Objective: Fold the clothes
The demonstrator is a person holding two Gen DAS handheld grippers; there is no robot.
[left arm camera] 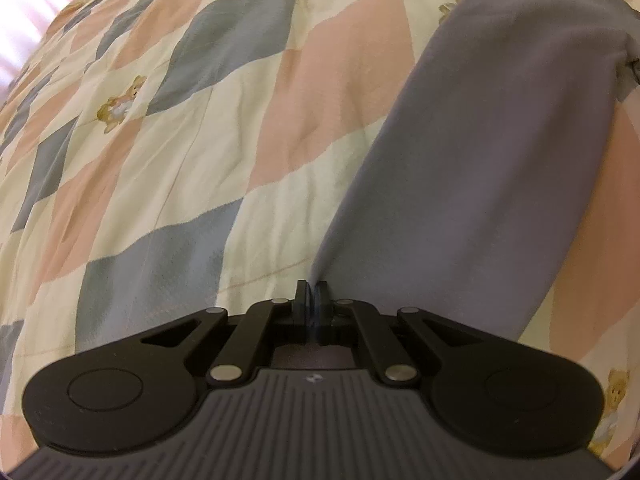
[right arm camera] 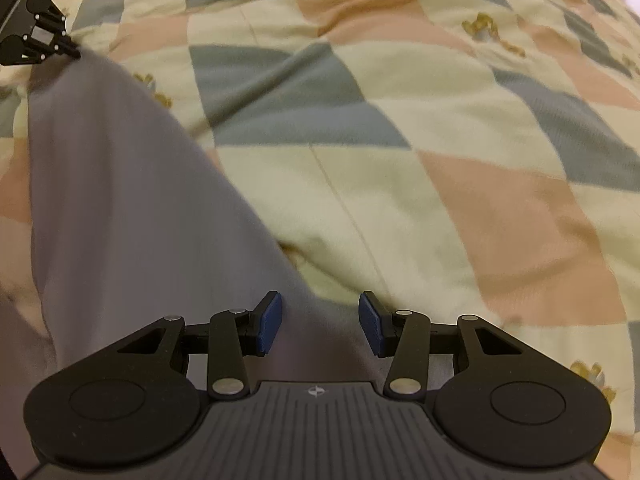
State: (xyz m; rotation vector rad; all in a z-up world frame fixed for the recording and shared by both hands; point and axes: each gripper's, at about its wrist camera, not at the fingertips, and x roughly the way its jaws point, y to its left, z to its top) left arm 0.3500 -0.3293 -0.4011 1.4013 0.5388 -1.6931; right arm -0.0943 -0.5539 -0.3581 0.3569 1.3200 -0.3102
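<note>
Left wrist view: the left claw (left arm camera: 311, 294) sits low over a bed covered by a quilt (left arm camera: 192, 152) patterned in cream, pink and grey-blue diamonds with small teddy bear prints (left arm camera: 120, 104). Its two dark fingers are pressed together and pinch one corner of a lavender-grey garment (left arm camera: 480, 168). From that pinched corner the cloth runs away up and to the right as a long smooth band lying across the quilt, widening toward the top edge of the frame, where its far end is bunched and partly out of view. Right wrist view: the right claw (right arm camera: 320, 322) is wide apart, with the blue pads (right arm camera: 269, 322) facing each other across a clear gap. The near end of the same garment (right arm camera: 120, 200) lies beneath and between the fingers, but neither pad can be seen touching the cloth. The garment extends from here toward the upper left of this frame, where the left claw (right arm camera: 74, 53) appears small and dark, its tips closed on the far corner of the cloth. The quilt (right arm camera: 440, 140) fills the remainder of this view, with shallow wrinkles near the garment's right edge.
</note>
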